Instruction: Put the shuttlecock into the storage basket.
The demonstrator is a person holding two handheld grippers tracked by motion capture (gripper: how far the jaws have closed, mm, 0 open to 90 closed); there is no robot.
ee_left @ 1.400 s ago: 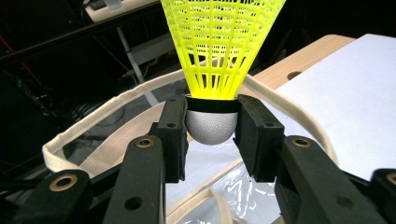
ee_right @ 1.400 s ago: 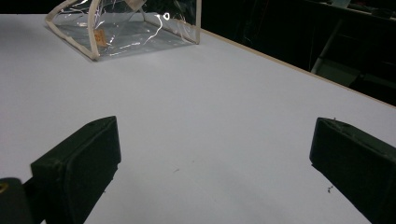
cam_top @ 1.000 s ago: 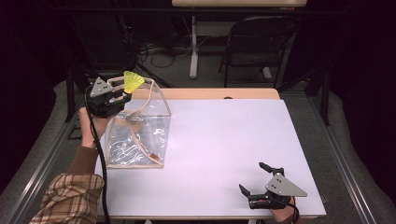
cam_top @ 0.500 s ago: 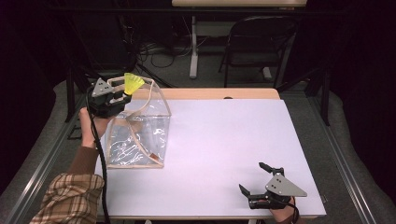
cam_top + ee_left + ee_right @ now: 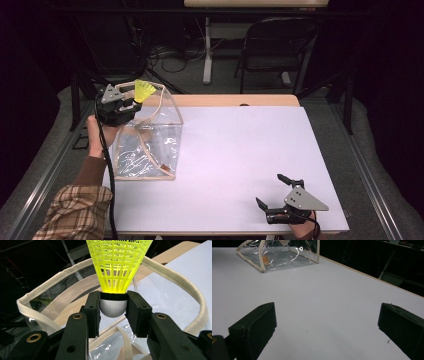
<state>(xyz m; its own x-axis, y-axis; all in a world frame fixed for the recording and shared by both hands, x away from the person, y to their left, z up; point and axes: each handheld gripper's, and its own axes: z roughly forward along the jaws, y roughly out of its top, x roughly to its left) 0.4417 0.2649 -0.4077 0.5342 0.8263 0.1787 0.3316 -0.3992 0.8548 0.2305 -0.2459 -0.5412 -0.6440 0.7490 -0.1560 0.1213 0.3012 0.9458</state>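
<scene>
A yellow shuttlecock [image 5: 117, 265] with a white cork base is clamped between the jaws of my left gripper [image 5: 113, 311], its skirt pointing away from the camera. In the high view my left gripper [image 5: 131, 104] holds the shuttlecock [image 5: 144, 90] above the open top of a clear plastic bag [image 5: 145, 145] with cream webbing trim, at the table's left side. The bag's rim [image 5: 175, 280] curves around just beyond the shuttlecock. My right gripper [image 5: 272, 192] rests open near the front right edge of the white table [image 5: 240, 150], nothing between its jaws. The bag [image 5: 279, 255] lies far off in the right gripper view.
A small orange tag [image 5: 163, 165] lies inside the bag near its front corner. A wooden strip [image 5: 235, 100] runs along the table's far edge. A black folding chair [image 5: 275, 45] and a table leg stand on the floor behind.
</scene>
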